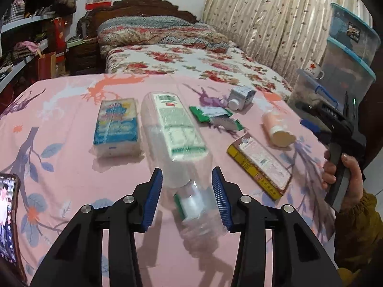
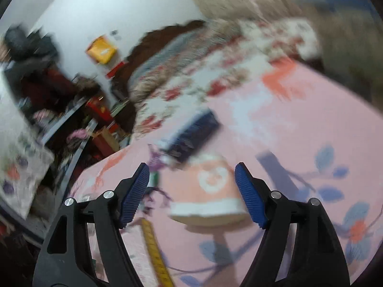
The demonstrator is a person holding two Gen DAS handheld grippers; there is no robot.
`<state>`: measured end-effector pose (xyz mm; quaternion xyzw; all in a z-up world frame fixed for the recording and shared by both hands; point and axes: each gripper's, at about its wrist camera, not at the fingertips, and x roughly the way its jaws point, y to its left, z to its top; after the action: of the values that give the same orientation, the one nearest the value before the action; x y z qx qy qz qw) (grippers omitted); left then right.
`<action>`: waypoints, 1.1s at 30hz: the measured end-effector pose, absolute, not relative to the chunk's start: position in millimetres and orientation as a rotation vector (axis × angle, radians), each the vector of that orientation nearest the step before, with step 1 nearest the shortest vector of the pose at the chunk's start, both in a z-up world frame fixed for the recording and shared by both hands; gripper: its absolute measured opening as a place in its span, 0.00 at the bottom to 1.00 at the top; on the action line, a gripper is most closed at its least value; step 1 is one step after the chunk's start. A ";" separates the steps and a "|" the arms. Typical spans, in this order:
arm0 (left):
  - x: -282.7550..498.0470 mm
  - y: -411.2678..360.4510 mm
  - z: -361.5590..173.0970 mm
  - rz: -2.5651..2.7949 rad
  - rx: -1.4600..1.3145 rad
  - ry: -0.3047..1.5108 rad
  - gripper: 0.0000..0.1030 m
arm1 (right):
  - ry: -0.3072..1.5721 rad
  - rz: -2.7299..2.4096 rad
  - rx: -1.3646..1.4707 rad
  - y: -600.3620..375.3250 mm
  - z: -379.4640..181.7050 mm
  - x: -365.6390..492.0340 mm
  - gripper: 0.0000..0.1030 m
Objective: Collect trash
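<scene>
A clear plastic bottle (image 1: pixel 176 143) with a green-white label lies on the pink floral cloth (image 1: pixel 59 110), its green-ringed neck toward me. My left gripper (image 1: pixel 186 179) is open, its blue pads on either side of the bottle's neck end, not clamped. My right gripper (image 2: pixel 192 174) is open around a pink paper cup (image 2: pixel 210 189) lying on its side; this view is blurred. The right gripper also shows in the left wrist view (image 1: pixel 335 129), beside the cup (image 1: pixel 277 129).
On the cloth lie a tissue pack (image 1: pixel 117 126), green wrappers (image 1: pixel 215 117), a small carton (image 1: pixel 241 96), a yellow-brown box (image 1: pixel 259 166) and a phone (image 1: pixel 8 215) at the left edge. A bed stands behind, stacked plastic bins (image 1: pixel 347 55) right.
</scene>
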<state>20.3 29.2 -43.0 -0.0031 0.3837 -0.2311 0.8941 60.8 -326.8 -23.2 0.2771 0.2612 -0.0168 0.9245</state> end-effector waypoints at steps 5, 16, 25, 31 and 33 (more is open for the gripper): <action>26.3 56.8 -23.4 -0.498 -0.107 0.742 0.42 | 0.769 0.169 0.172 -235.4 -20.7 116.9 0.71; 73.7 92.8 -32.3 -0.312 -0.081 0.801 0.61 | 0.998 0.311 -0.276 -154.5 -51.3 207.6 0.84; 120.8 73.7 -55.7 -0.337 -0.083 0.871 0.62 | 1.075 0.348 -0.195 -175.9 -68.8 249.8 0.90; 136.9 58.9 -69.2 -0.312 -0.032 0.911 0.62 | 1.039 0.404 -0.160 -167.1 -62.9 235.0 0.44; 139.3 60.1 -73.7 -0.314 -0.056 0.917 0.56 | 1.043 0.416 -0.151 -163.0 -61.6 231.1 0.23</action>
<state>139.3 60.1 -73.7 -0.0270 0.4405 -0.1509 0.8846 231.1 -163.0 -61.6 -0.0716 0.4939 0.1970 0.8439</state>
